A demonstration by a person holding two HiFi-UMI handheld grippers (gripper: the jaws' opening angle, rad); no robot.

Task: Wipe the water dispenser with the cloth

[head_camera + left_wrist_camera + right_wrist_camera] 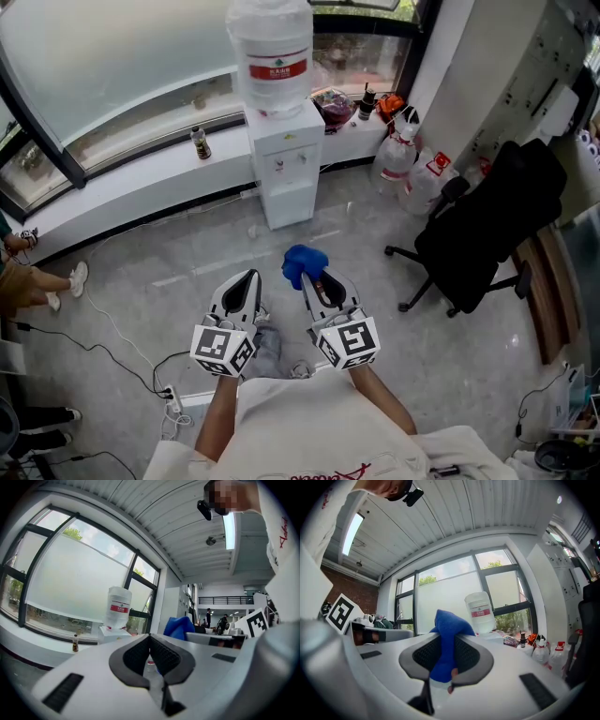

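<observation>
The white floor-standing water dispenser [283, 187], topped by a clear plastic bottle with a red label [270, 47], stands against the white window ledge [141, 183], well ahead of both grippers across the grey floor [178, 281]. The right gripper [445, 657] has its fingers pinched on a bunched blue cloth [446, 630], most of which pokes out past the tips. The left gripper [150, 652] has its fingers pressed together with nothing between them. The step in hand looks like the approach. To do it well, bring the cloth level with the cabinet top, press the loose bunch rather than the hard tips against the panel, and wipe downward, easing round the small taps [279, 165].
</observation>
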